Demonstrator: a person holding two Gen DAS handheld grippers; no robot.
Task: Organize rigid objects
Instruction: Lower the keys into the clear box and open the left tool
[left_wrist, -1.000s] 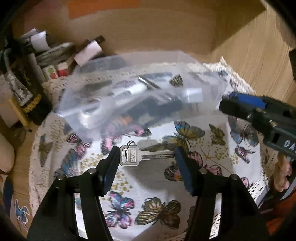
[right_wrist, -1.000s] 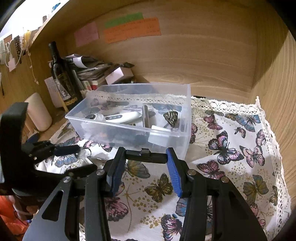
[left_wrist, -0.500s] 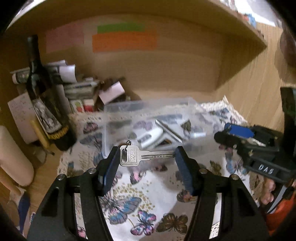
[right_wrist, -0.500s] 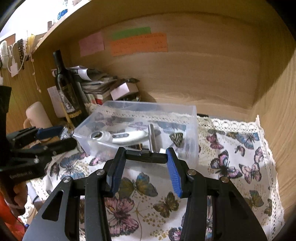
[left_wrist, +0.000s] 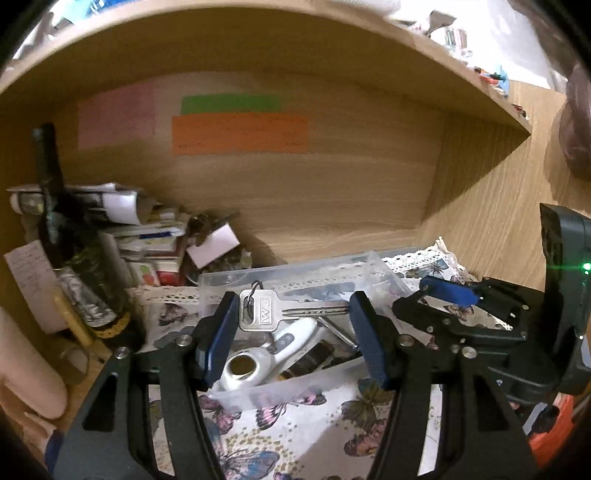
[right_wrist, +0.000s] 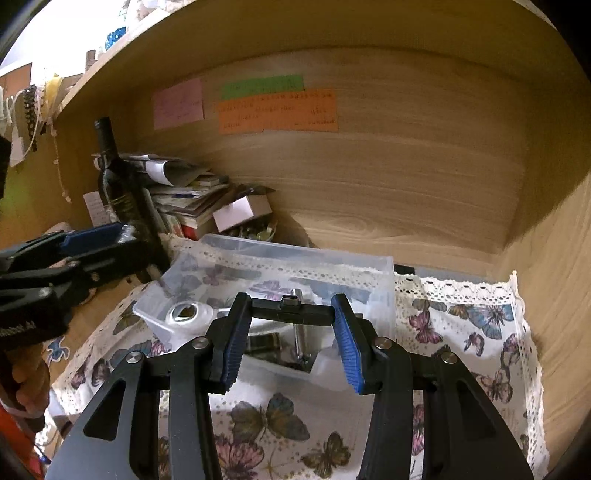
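Your left gripper (left_wrist: 291, 328) is clamped on a silver key (left_wrist: 275, 314), gripped end to end between the pads, and your right gripper (right_wrist: 290, 338) is closed on a small black USB-C adapter (right_wrist: 291, 308) the same way. Both are held in the air just in front of the clear bin (right_wrist: 384, 280), which sits on the butterfly cloth (right_wrist: 480, 332) inside the wooden shelf. The bin already holds a white thermometer (left_wrist: 258, 354), a metal rod (right_wrist: 298, 339) and a few darker pieces you can't make out well. So most of the sorting looks done; what's left, as far as shows, is dropping these two last items into the bin.
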